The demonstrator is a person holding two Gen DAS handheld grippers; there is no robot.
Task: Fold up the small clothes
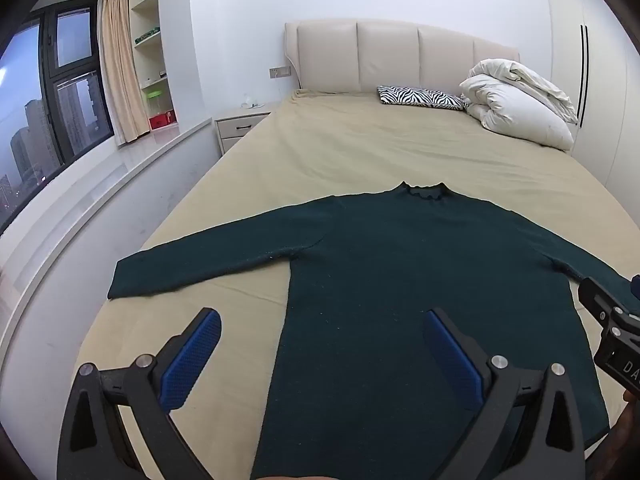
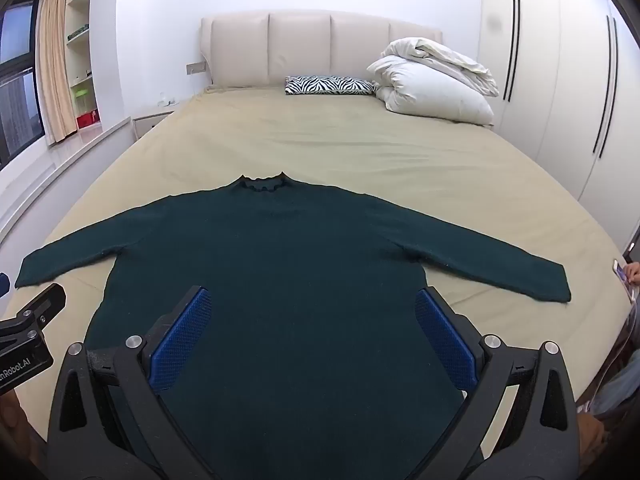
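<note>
- Not much lettering for you here. In your right wrist view, the left gripper [image 2: 28,336] body at the left edge carries white letters reading "nRobot.AI", cut off at the start.
- In your left wrist view, the right gripper [image 1: 616,332] body at the right edge shows "DA", the rest cropped away.

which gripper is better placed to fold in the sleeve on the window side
Left. The left gripper hangs open over the sweater's window-side edge, with that sleeve just ahead of it. The right gripper sits over the body, farther away.
</note>
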